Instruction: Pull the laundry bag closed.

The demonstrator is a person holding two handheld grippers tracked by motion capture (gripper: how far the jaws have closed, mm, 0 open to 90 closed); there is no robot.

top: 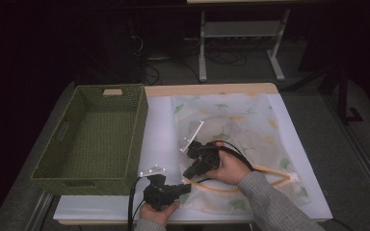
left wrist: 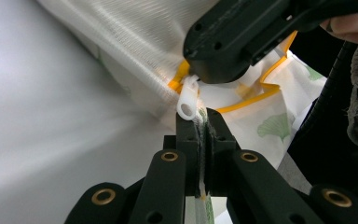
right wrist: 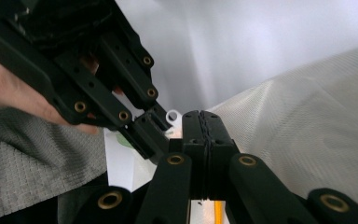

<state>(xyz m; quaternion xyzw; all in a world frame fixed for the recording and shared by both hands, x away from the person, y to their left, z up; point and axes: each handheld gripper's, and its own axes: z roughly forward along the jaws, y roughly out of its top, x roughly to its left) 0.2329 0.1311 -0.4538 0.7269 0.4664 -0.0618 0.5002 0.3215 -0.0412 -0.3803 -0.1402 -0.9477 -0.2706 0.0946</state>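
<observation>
a mesh bag (top: 231,139) with green leaves on it lies flat on the white table (top: 161,139), to the right of a green basket (top: 94,137). the bag has an orange zip (left wrist: 242,100) along its near edge, and a small white pull (left wrist: 187,98) hangs on that zip.

the left claw (left wrist: 200,119) sits at the near corner of the bag. its jaws are pressed tight on the edge of the bag, right below the pull. it looks like it pins the corner so the bag will not slide when the zip gets tugged.

the right claw (right wrist: 204,119) comes in from the other side, its tip right at the pull, and the two claws almost touch. its jaws are squeezed together. the pull sits just beside the tip, and i cannot tell for sure if the claw has a bit of it or a bit of zip.

the basket is empty and close by, so the bag may go in there once the zip is done. the pull is tiny and flat, so it could slip out if the pinch is weak.
</observation>
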